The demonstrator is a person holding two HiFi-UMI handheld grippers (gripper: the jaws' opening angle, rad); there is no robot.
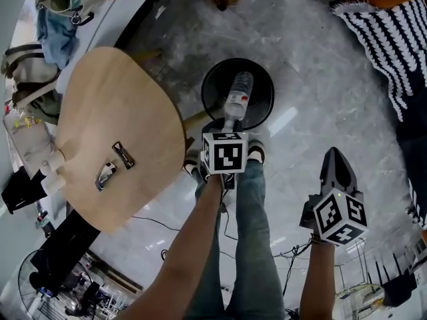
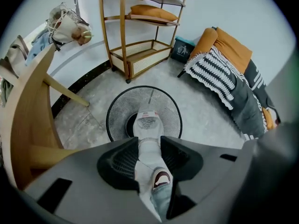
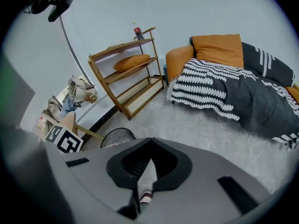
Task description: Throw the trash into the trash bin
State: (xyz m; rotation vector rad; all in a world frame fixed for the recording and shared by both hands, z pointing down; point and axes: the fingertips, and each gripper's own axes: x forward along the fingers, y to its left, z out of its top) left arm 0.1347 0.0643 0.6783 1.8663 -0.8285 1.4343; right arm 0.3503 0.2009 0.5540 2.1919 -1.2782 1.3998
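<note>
A clear plastic bottle (image 1: 239, 95) with a red-and-white label hangs over the round black mesh trash bin (image 1: 261, 79) on the floor. My left gripper (image 1: 230, 127) is shut on the bottle's lower part and points steeply down. In the left gripper view the bottle (image 2: 148, 127) runs out between the jaws toward the bin (image 2: 117, 113), and the left gripper (image 2: 148, 141) pinches it from both sides. To the right and nearer me, my right gripper (image 1: 337, 164) is shut with nothing in it. In its own view the right gripper (image 3: 149, 161) has its tips together.
A round wooden table (image 1: 100, 99) stands left of the bin, bearing a silver wrapper (image 1: 105, 175) and a dark wrapper (image 1: 123, 155). A wooden shelf (image 2: 140, 27) and a sofa with a striped blanket (image 2: 224, 69) lie beyond the bin. The person's legs (image 1: 257, 245) stand below it.
</note>
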